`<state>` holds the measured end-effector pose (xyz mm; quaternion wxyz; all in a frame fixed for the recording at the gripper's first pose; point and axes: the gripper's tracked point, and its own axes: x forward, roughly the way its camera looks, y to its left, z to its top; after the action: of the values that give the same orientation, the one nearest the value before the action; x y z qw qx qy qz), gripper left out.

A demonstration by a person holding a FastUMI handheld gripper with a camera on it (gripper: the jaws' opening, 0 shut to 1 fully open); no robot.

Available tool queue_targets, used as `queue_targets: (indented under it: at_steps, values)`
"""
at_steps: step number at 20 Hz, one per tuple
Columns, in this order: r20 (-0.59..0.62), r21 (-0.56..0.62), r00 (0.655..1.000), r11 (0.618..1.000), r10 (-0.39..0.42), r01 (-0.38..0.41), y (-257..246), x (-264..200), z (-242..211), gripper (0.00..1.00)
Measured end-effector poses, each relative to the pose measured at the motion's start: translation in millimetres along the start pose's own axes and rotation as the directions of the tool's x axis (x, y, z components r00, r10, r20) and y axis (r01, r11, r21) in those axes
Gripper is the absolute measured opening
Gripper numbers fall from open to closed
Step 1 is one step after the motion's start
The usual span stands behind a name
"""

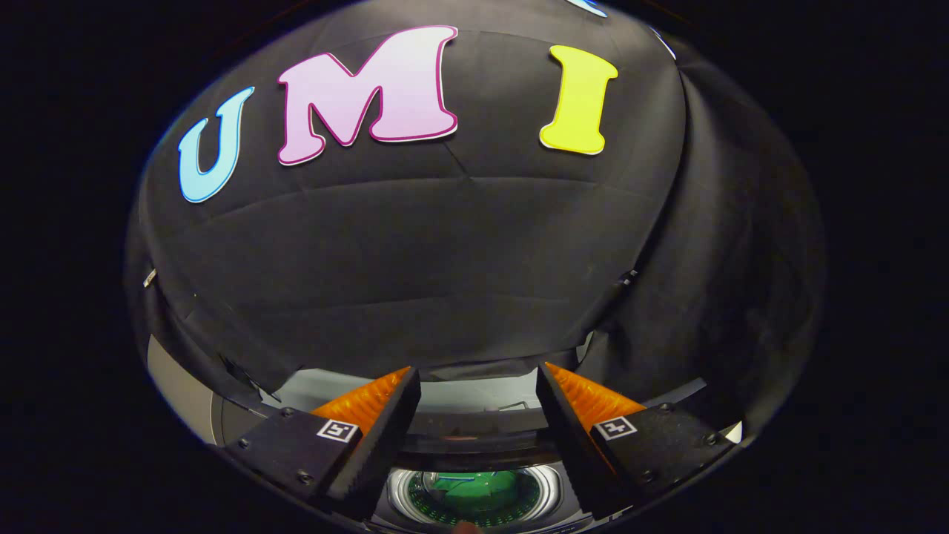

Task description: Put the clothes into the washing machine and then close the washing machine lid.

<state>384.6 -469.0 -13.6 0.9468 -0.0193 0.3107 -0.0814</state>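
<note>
My gripper is open, with nothing between its fingers, and it points at the booth's black cloth wall. Below and between the fingers I see the top of the washing machine with its round drum opening. Something green lies inside the drum, looking like cloth. The lid's position I cannot make out; a dark band crosses just behind the drum opening. The gripper is held above the machine, apart from it.
The black cloth wall hangs close behind the machine and folds around on the right side. A pale grey surface shows at the left, under the cloth's lower edge.
</note>
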Motion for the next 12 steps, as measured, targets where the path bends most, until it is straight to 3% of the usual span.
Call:
queue_targets:
  at_steps: [12]
  values:
    - [0.024,-0.008,1.000,1.000,-0.009,0.009,-6,-48,-38,0.99]
